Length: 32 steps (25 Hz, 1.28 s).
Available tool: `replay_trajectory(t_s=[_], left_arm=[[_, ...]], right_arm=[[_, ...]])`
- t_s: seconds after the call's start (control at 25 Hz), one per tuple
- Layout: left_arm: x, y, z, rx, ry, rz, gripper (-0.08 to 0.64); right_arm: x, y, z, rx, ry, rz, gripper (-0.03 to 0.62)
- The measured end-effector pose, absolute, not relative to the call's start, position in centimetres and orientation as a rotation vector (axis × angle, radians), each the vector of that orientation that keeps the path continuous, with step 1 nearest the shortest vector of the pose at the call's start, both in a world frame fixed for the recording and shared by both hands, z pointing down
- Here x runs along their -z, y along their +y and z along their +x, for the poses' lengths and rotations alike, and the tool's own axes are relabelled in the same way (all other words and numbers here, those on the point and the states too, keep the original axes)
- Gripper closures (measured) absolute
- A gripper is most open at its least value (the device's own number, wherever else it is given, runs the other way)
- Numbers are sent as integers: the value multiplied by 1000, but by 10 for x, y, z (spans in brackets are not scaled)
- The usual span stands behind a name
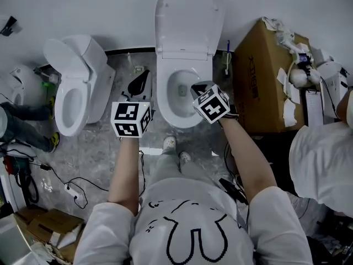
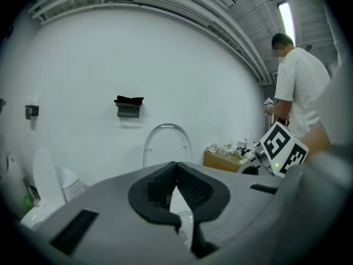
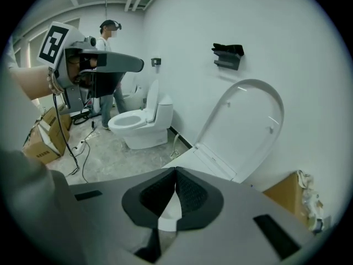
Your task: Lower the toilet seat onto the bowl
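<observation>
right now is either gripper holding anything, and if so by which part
Nothing is held. The left gripper and the right gripper both have their jaws shut on empty air, and the toilet seat stands raised, untouched.

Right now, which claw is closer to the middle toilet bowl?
Right. The right claw hangs over the middle toilet bowl's right rim; the left claw is off to its left, above the floor.

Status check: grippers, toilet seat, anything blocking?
Left gripper shut, empty; right gripper shut, empty. Toilet seat upright against the wall, untouched. Nothing seen on the bowl rim.
</observation>
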State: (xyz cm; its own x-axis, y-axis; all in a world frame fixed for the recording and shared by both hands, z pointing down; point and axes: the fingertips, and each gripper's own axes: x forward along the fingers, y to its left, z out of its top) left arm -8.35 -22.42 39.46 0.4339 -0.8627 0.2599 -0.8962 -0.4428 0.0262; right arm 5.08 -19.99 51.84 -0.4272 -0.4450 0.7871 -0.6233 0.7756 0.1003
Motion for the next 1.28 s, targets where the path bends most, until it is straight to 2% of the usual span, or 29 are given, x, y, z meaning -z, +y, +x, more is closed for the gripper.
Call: replay_trajectory(t_s=[0.72,1.28], left_arm=[[-318,-227,-89,-233,-1604,2643,551],[-243,-234,-98,-59,-1698,2730,551]], right_arm=[[-401,-221,46,-63,-2231,977,564],[-301,-226,66,86,-2363,1214,565]])
